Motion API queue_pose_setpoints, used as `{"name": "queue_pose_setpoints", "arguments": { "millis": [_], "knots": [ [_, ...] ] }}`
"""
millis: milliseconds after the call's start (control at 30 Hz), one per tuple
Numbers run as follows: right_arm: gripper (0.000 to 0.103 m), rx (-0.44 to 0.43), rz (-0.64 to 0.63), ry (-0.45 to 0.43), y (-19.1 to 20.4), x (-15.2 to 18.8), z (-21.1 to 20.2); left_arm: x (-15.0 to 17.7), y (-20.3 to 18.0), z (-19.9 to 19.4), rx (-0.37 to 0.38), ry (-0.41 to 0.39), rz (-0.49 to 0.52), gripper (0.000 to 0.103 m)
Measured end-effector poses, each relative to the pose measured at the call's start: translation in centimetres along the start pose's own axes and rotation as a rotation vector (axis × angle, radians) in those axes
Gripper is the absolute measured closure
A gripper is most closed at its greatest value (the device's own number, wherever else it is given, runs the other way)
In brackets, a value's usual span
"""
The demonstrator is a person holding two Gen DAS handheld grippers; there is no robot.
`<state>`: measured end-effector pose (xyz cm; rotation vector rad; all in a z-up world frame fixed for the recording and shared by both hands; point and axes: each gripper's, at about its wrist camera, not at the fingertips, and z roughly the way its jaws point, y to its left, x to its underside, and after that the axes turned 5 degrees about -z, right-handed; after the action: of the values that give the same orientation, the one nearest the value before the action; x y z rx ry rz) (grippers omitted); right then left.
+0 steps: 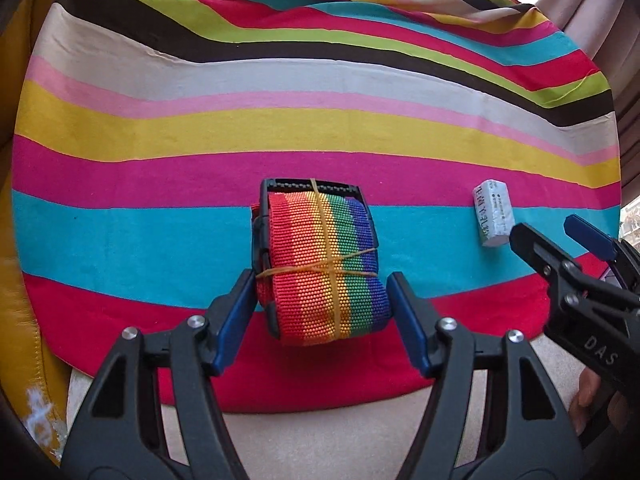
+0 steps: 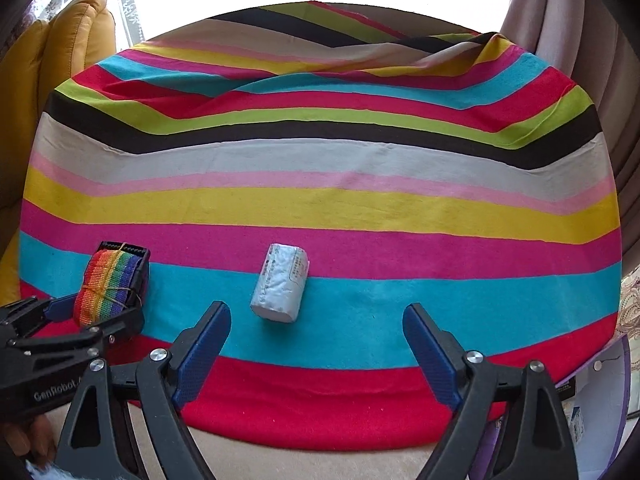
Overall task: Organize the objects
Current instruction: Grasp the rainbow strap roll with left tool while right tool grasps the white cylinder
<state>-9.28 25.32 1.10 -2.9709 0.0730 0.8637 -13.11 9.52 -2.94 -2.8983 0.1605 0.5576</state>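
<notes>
While the left gripper (image 1: pixel 322 312) clamps the rainbow luggage strap (image 1: pixel 320 264) at frame centre, the right gripper (image 2: pixel 316 356), jaws apart, must advance and straddle the white tissue pack (image 2: pixel 280 284).

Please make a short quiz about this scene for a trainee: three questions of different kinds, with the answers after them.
1. True or false: the white packet lies between the pads of the right gripper.
2. Which thing sits between the pads of the left gripper? A) the packet B) the rainbow strap C) a cushion
3. Fill in: a thin yellow ______ is tied crosswise round the strap.

Key: 1 false: the packet lies on the striped cloth, beyond the open pads. 2 B. 3 rubber band.
</notes>
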Motion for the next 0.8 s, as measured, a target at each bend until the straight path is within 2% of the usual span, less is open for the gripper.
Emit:
{"name": "queue_pose_setpoints", "arguments": {
  "millis": [167,267,400,500,567,633,700,800],
  "knots": [
    [0.029,0.023,-0.001,0.038,0.7,-1.0,2.1,0.4,0.9,0.0,0.016,0.028,-0.018,0.033],
    [0.038,0.028,-0.002,0.061,0.8,-1.1,3.0,0.3,1.1,0.0,0.016,0.024,-0.026,0.025],
    [0.046,0.025,0.006,0.075,0.6,-1.1,3.6,0.0,1.1,-0.5,0.033,-0.003,-0.042,0.017],
    [0.05,0.018,0.01,0.088,0.5,-1.2,4.2,-0.4,1.5,-0.6,0.032,-0.02,-0.08,0.017],
    [0.056,0.014,0.011,0.094,0.4,-1.0,4.2,-0.6,1.8,-0.5,0.018,-0.023,-0.109,0.019],
    [0.057,0.013,0.014,0.093,0.3,-0.9,4.3,-0.7,1.8,-0.1,0.006,-0.016,-0.113,0.031],
    [0.06,0.013,0.014,0.09,0.2,-0.8,4.1,-0.9,1.2,0.5,0.01,-0.004,-0.092,0.036],
    [0.072,0.011,0.008,0.08,0.2,-0.6,3.8,-0.7,0.8,0.4,-0.014,-0.016,-0.07,0.037]
  ]
}}
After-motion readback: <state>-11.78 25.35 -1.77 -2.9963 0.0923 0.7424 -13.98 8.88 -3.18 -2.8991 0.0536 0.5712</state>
